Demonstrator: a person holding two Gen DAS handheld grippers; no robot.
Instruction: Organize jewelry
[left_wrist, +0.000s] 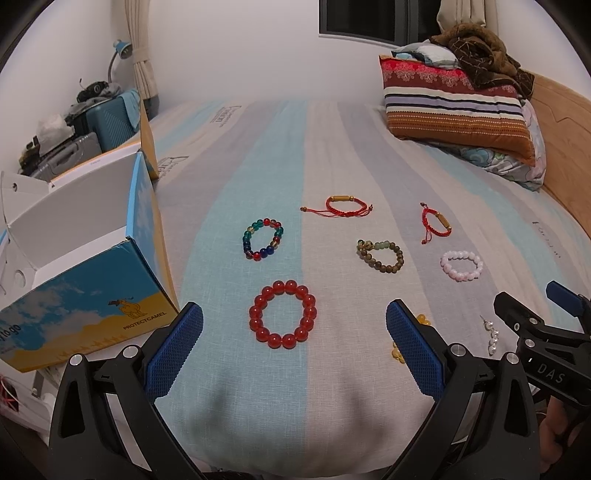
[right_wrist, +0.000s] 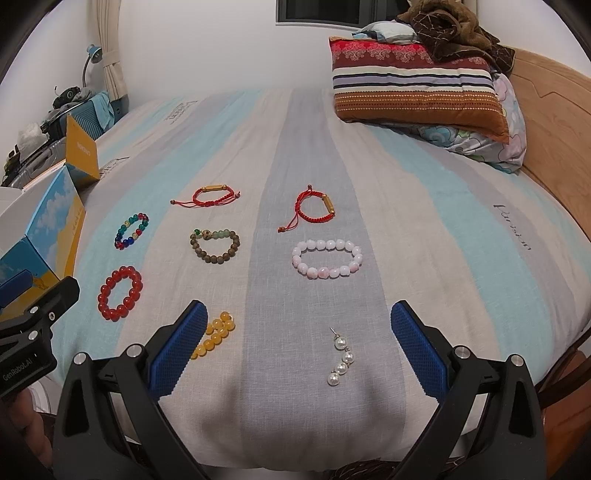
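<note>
Several pieces of jewelry lie on the striped bed. A red bead bracelet (left_wrist: 282, 314) (right_wrist: 119, 293) lies just ahead of my open left gripper (left_wrist: 294, 339). A pearl earring (right_wrist: 341, 357) (left_wrist: 492, 338) lies between the open fingers of my right gripper (right_wrist: 298, 339). A yellow bead bracelet (right_wrist: 216, 334) lies partly under the right gripper's left finger. Farther off lie a multicolour bracelet (left_wrist: 263, 239) (right_wrist: 132, 230), a brown wooden bracelet (left_wrist: 380, 255) (right_wrist: 215, 245), a pink bracelet (left_wrist: 461, 265) (right_wrist: 326, 259) and two red cord bracelets (left_wrist: 345, 206) (left_wrist: 436, 222). Both grippers are empty.
An open blue and yellow cardboard box (left_wrist: 85, 280) (right_wrist: 51, 225) stands at the bed's left edge. Striped pillows (left_wrist: 458, 105) (right_wrist: 417, 88) with a brown blanket lie at the far right by the wooden headboard (right_wrist: 546, 122). Suitcases (left_wrist: 88, 122) stand beyond the box.
</note>
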